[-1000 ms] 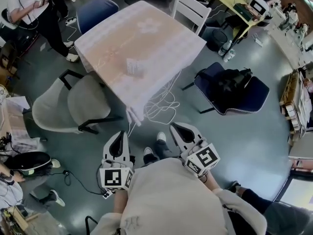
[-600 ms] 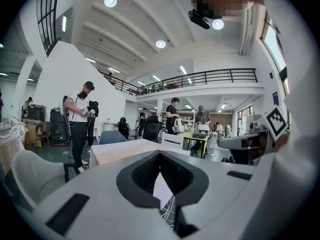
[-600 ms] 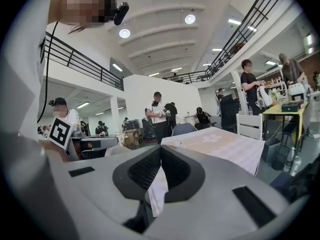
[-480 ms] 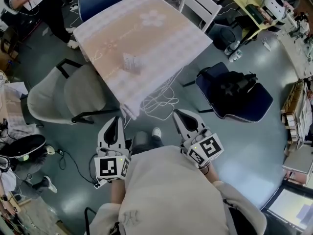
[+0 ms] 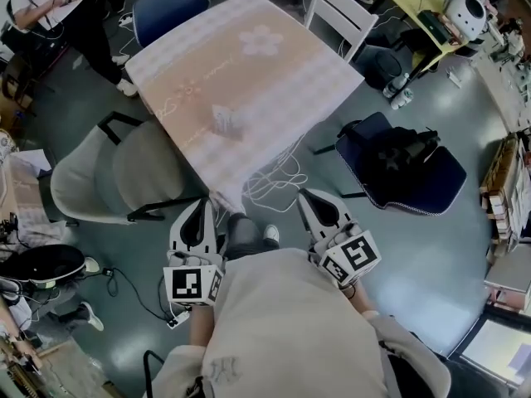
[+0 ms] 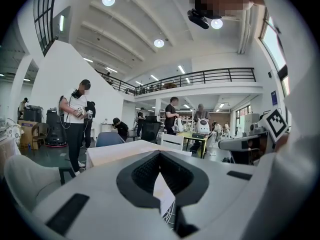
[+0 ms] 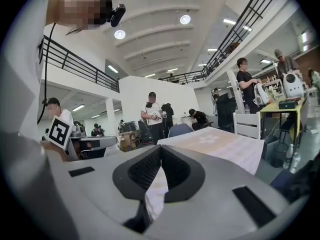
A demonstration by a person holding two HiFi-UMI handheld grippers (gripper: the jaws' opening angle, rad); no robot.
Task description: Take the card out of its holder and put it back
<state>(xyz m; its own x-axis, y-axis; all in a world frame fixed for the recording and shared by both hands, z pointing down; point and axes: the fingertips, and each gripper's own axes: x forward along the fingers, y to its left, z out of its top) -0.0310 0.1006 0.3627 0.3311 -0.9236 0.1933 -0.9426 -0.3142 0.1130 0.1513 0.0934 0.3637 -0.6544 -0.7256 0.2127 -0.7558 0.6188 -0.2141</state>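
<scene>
A small pale card holder with a card [image 5: 225,120] stands on the cloth-covered table [image 5: 274,73], near its front left edge. My left gripper [image 5: 197,212] and right gripper [image 5: 314,204] are held close to my body, short of the table's near corner and well apart from the holder. Both are shut with nothing between the jaws. In the left gripper view the gripper [image 6: 160,154] has its tips touching, and the table [image 6: 125,151] lies ahead. In the right gripper view the gripper [image 7: 161,149] is likewise closed and empty, with the table [image 7: 220,144] ahead to the right.
A grey armchair [image 5: 124,172] stands left of the table, a blue chair with a black bag [image 5: 406,164] to the right, a white chair [image 5: 340,15] and a blue chair [image 5: 170,2] behind. White cables [image 5: 270,181] hang off the table corner. A person [image 5: 66,15] stands far left.
The view has shifted as I moved slightly; table and chairs sit a little differently in the frame. Both grippers stay shut and held low by my body.
</scene>
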